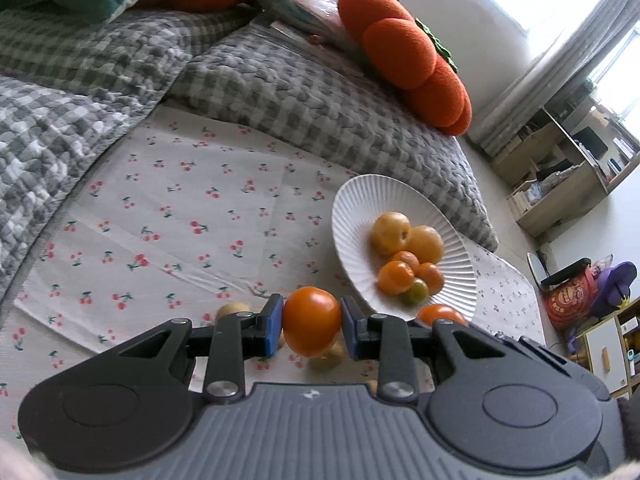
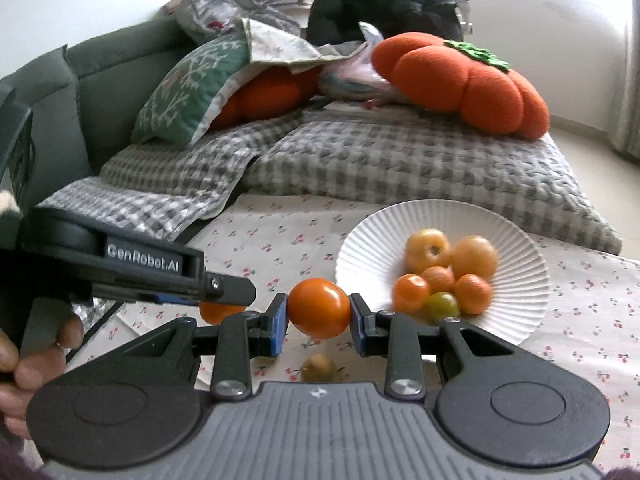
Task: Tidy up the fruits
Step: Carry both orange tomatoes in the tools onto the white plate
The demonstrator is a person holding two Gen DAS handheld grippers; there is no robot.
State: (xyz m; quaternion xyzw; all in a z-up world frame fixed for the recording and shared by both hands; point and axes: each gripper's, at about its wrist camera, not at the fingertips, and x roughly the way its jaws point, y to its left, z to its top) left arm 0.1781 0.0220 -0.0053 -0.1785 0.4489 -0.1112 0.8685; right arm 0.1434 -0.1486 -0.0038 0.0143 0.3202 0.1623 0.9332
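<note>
A cherry-print cloth is spread over the bench, with a ribbed white plate at the right holding six small fruits. The left tongs are clamped on an orange tomato, the right tongs on another orange tomato, both near the plate.

Your counter wears a cherry-print cloth. On the cloth: white ribbed plate at right; small yellowish fruit loose near you. Grey checked cushion borders the far edge.
</note>
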